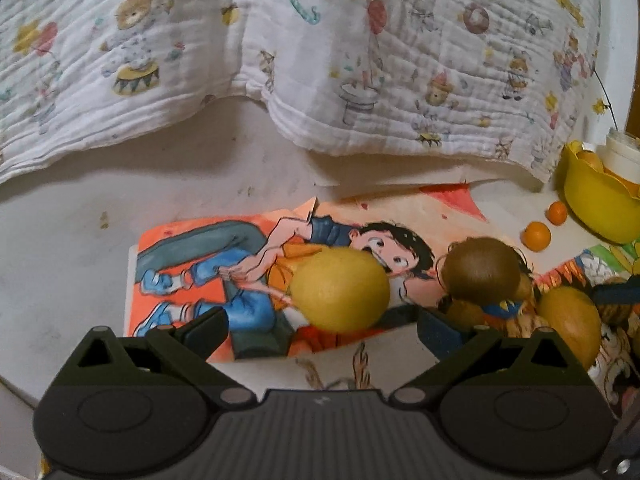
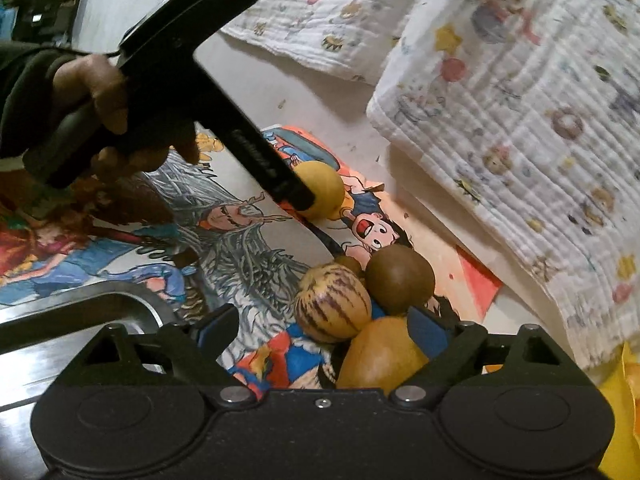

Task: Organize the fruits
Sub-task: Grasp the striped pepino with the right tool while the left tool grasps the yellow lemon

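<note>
My left tongs (image 1: pixel 322 326) are spread wide and grasp nothing; the yellow lemon (image 1: pixel 340 289) lies just ahead between the fingertips, untouched as far as I can tell, on the cartoon drawing (image 1: pixel 224 264). Its long axis runs roughly crosswise to my fingers, the narrower end toward the left. To its right sits a brown round fruit (image 1: pixel 482 270), then a second yellow fruit (image 1: pixel 570 322), and farther right two small oranges (image 1: pixel 537 236) near the yellow bowl (image 1: pixel 592 204), which I think already holds some orange fruit, though the edge of the view is poor there.

My right tongs (image 2: pixel 320 330) are also released, empty, hovering over the striped fruit (image 2: pixel 332 304), whose stripes run along its length, pointing away from me.

I judge the sorting barely begun: most fruit lies loose in a pile on the drawings under the patterned blanket (image 1: pixel 320 60).
</note>
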`<state>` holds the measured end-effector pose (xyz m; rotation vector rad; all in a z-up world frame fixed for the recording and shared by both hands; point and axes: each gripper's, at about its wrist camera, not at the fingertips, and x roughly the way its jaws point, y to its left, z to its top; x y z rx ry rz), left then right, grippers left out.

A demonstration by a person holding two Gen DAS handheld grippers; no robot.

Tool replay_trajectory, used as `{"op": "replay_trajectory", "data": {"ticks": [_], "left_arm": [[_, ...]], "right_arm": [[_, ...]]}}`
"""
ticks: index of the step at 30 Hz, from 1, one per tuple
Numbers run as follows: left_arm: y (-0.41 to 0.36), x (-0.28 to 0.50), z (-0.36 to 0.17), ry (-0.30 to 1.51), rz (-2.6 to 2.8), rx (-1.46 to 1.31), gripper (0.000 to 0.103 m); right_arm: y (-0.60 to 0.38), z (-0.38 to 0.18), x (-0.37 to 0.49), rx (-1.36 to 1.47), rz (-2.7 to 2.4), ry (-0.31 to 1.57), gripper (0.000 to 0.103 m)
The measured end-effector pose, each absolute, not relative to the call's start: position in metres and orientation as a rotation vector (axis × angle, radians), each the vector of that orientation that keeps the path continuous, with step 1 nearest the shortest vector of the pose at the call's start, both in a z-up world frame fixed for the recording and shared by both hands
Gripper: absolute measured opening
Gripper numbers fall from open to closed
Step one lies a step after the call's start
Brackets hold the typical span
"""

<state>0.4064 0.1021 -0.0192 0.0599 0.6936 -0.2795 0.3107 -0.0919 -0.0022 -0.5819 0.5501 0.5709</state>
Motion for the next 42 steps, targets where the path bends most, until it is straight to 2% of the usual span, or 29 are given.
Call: {"op": "replay_trajectory", "data": {"ticks": [4,12,16,20,23,27,32,42], "left_arm": [[0.097,0.419,-0.023,0.699,-0.298,0.057,0.102],[0.099,0.436,-0.031,0.730,-0.312,0.010,0.092],[0.098,0.442,-0.033,0.730,-0.322,-0.001,0.088],[0.097,0.445,-0.036,0.742,-0.337,-0.002,0.075],[0.098,0.446,-0.038,0.746,-0.351,-0.015,0.070],[0.096,0.446,-0.037,0.742,-0.350,-0.006,0.070],[0.098,0.446,-0.038,0.739,-0.352,-0.025,0.069],[0.102,0.426,-0.032,0.746,-0.352,-0.048,0.069]], "right_arm": [[-0.084,-0.011,0.320,-0.593,0.570,0.570,0.086],[-0.075,-0.021,0.328,-0.612,0.574,0.566,0.083],[-0.071,-0.025,0.334,-0.665,0.554,0.572,0.077],[-0.070,-0.024,0.336,-0.673,0.561,0.578,0.075],[-0.071,-0.024,0.338,-0.662,0.565,0.583,0.075],[-0.071,-0.024,0.339,-0.657,0.570,0.589,0.074],[-0.071,-0.024,0.342,-0.661,0.552,0.591,0.055],[-0.074,-0.021,0.335,-0.627,0.557,0.565,0.054]]}}
